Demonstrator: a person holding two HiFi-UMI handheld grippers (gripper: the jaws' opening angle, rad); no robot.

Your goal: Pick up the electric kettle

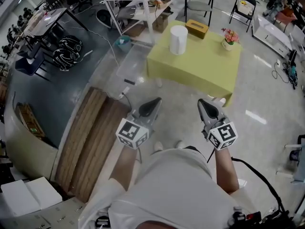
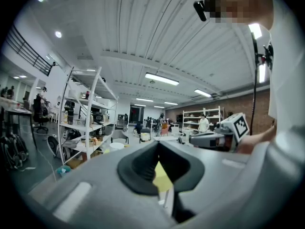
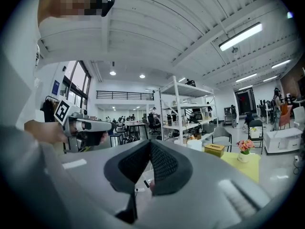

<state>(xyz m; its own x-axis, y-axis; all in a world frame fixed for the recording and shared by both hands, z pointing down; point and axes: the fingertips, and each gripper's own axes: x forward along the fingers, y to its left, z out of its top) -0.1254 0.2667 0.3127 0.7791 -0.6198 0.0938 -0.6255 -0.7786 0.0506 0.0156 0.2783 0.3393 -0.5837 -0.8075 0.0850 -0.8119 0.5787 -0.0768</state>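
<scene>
A white cylindrical kettle stands upright at the far left part of a yellow-green table, some way ahead of me. It also shows small in the left gripper view as a white kettle and in the right gripper view as a white kettle. My left gripper and right gripper are held side by side at waist height, pointing level toward the table, well short of it. The left gripper has its jaws together with nothing between them. So does the right gripper.
On the table stand a wooden tissue box and a small flower pot. A clear plastic bin lies on the floor left of the table, with wooden boards nearer me. A white shelf rack and chairs stand behind.
</scene>
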